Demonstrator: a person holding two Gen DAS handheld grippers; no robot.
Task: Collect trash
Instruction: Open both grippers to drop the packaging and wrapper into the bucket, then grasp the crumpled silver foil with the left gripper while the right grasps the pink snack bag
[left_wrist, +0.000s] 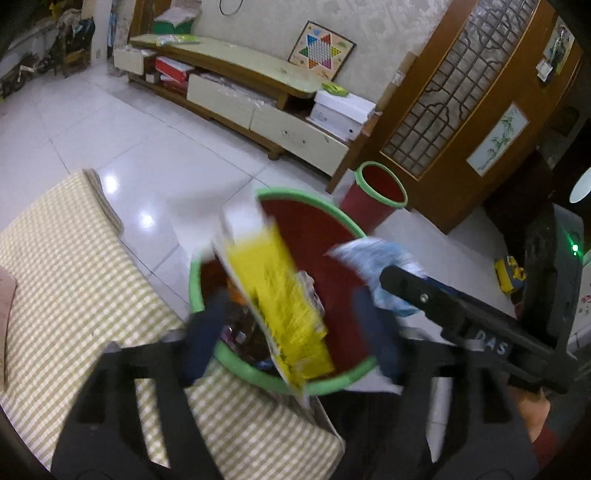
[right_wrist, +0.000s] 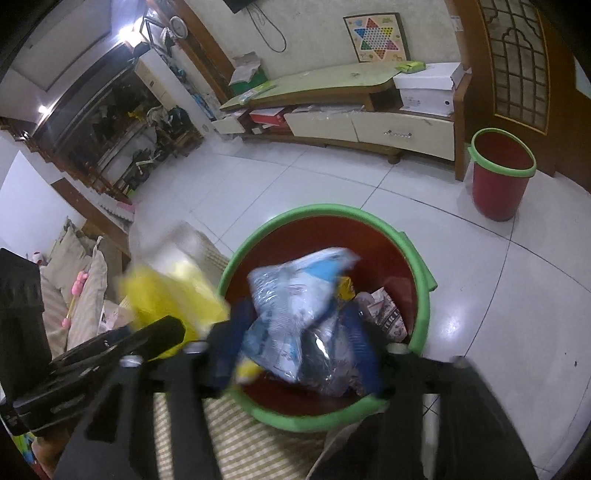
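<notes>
Nearest to us, our left gripper (left_wrist: 291, 328) stands over the near rim of the red bin with the green rim (left_wrist: 332, 384). Its blue fingers (left_wrist: 205, 328) are spread wide, and the yellow packet (left_wrist: 284, 306) lies between them, blurred; it seems already loose, with its lower end inside the bin. On the right, our right gripper (right_wrist: 295, 339) is also over the bin, its fingers (right_wrist: 358, 332) about half apart. The pale blue plastic wrapper (right_wrist: 295, 306) is between them and looks free of the pads, though the blur makes this not sure. It hangs just above the other trash in the bin.

We judge that the step in hand is the dropping of both pieces. Next, we should lift both grippers clear and check that the yellow packet does not stay leaning on the rim.

The bin stands beside the checked cushion (left_wrist: 74, 258) at the left. Farther, by the wooden door, a second red bin (right_wrist: 502, 173) stands well apart, and behind it the low TV cabinet (left_wrist: 240, 92).
</notes>
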